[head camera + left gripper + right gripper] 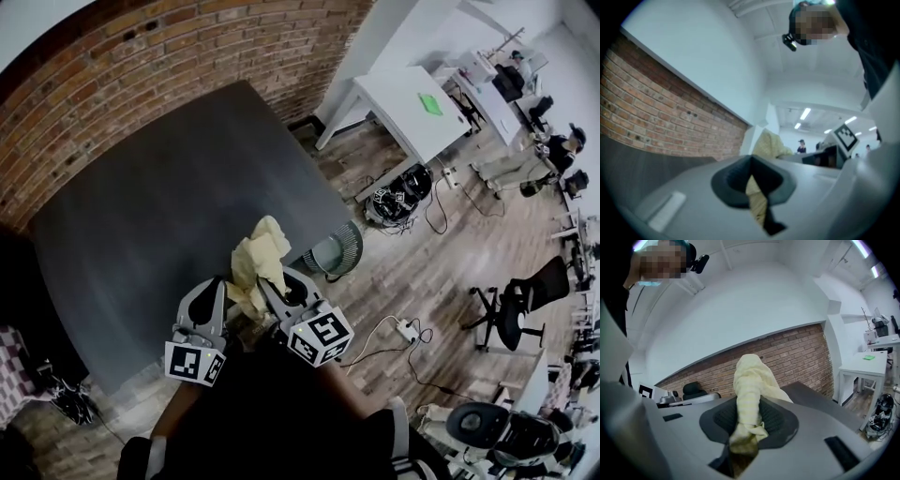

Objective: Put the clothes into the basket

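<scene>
Left hand-held gripper [752, 185]: my jaws are together, pinching a thin fold of the yellow cloth [260, 255]. A strip of it hangs down between the pads.
Right hand-held gripper [747, 425]: my jaws are clamped on a thicker bunch of the same cloth, and the bulk of it keeps them slightly apart.
Cloth position: it is bunched between my two hand-held grippers. Most of it rises up and forward past both sets of fingertips.
Cloth long axis: it runs forward, away from me, roughly in line with the way both hand-held grippers point. There is no wide span from side to side.
Table [169, 216]: the dark top lies ahead of and to the left of my left hand-held gripper. I judge the cloth to be lifted clear of it, above its near edge.
Basket [334, 251]: a round slatted tub on the wood floor, ahead of and to the right of my right hand-held gripper. It sits lower than both hand-held grippers, just beside the table's corner.
Nearer hand: the right. The left hand-held gripper is on the far side of the cloth from the basket.
Step in hand: carrying the cloth, as I read it.
Next move requires: moving both hand-held grippers together to the right and forward, then down over the rim.
Risk: the trailing strip could catch on the table's corner or drape over the rim.
</scene>
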Demonstrator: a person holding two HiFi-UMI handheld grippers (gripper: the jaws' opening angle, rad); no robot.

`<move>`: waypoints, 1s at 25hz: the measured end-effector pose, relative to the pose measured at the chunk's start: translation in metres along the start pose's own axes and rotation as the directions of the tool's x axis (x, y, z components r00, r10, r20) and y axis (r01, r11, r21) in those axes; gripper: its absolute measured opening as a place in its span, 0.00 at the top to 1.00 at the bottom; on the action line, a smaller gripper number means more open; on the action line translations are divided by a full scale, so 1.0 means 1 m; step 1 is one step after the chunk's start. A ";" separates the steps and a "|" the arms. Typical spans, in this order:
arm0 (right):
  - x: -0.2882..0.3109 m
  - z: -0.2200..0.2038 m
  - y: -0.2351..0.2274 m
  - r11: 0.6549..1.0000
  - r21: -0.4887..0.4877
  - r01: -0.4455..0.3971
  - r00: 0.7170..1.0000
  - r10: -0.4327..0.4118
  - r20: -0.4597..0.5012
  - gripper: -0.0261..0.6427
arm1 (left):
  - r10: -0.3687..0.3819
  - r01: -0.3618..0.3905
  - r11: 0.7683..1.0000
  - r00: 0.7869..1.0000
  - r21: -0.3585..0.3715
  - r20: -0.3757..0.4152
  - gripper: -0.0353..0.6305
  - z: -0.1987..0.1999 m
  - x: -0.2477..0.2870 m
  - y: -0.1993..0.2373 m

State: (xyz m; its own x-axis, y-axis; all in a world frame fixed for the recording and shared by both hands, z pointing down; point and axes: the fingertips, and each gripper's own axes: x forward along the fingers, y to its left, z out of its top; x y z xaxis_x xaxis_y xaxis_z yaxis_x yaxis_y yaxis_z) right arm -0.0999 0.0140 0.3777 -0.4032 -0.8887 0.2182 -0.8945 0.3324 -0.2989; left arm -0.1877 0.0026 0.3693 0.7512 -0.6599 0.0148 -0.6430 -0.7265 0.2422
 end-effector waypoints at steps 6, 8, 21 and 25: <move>-0.034 -0.002 -0.024 0.997 0.014 0.076 0.997 -0.076 0.022 0.82 | -0.072 0.072 0.997 0.997 0.009 -0.026 0.94 -0.010 0.014 -0.033; -0.048 -0.004 -0.033 0.994 0.021 0.105 0.994 -0.106 0.028 0.82 | -0.099 0.100 0.995 0.994 0.012 -0.035 0.94 -0.013 0.018 -0.046; -0.140 -0.011 -0.092 0.959 0.077 0.271 0.958 -0.277 0.076 0.82 | -0.267 0.269 0.963 0.961 0.021 -0.069 0.94 -0.030 0.053 -0.139; -0.170 -0.011 -0.117 0.946 0.093 0.310 0.944 -0.318 0.089 0.82 | -0.303 0.306 0.952 0.949 0.027 -0.089 0.94 -0.037 0.069 -0.171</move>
State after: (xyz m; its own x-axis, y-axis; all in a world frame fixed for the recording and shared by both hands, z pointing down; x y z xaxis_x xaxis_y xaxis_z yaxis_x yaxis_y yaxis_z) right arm 0.0715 0.1300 0.3862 -0.0793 -0.9727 0.2183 -0.9532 0.0100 -0.3020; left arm -0.0205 0.0889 0.3647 0.9207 -0.3892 0.0268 -0.3860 -0.8987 0.2084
